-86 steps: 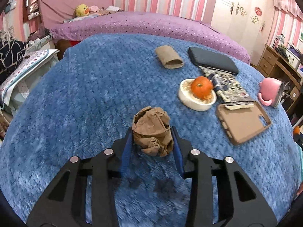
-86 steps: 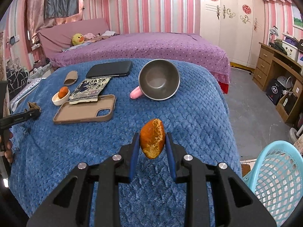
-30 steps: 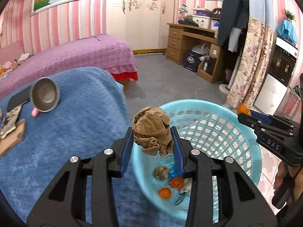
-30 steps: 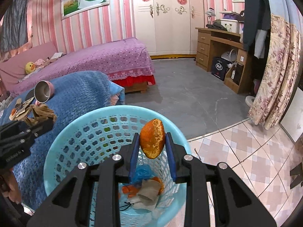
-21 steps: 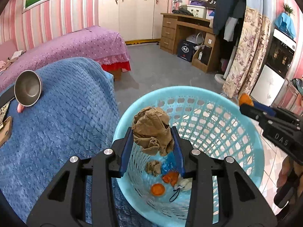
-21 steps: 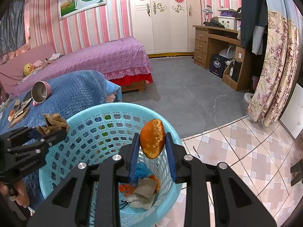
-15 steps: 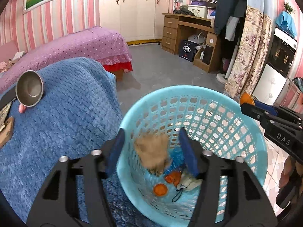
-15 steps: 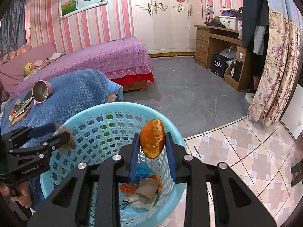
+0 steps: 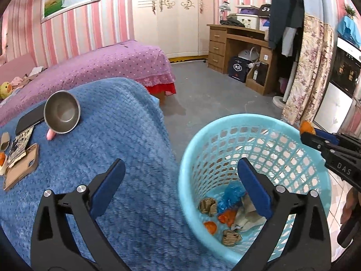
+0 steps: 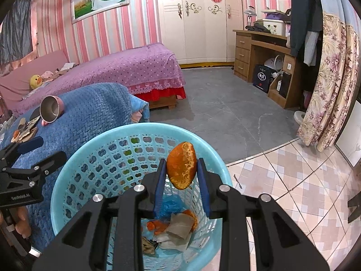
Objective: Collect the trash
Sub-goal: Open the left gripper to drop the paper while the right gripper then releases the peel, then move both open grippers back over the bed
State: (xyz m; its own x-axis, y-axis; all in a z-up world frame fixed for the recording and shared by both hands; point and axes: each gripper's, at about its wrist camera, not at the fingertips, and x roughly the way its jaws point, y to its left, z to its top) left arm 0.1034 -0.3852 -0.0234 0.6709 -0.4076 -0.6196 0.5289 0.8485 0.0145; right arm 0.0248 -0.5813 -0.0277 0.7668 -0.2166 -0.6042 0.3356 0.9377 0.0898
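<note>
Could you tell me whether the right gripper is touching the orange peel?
Touching. The right wrist view shows the right gripper with both blue pads pressed against the sides of the orange peel, held above the basket.

Light-blue lattice basket (image 10: 67,178), orange peel (image 10: 181,164), blue waffle-knit blanket (image 9: 126,122), pink-striped walls (image 10: 140,18).

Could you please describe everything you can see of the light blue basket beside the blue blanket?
The light blue basket is round, seemingly plastic, with a smooth solid rim and walls pierced by rows of small openings. It stands upright and open-topped, close against the blue blanket; whether they touch is unclear. At its bottom lie orange peel pieces, crumpled brown paper, something blue and pale wrappers. The right claw, shut on an orange peel, is above its opening; the open left claw hangs at its blanket-side edge.
</note>
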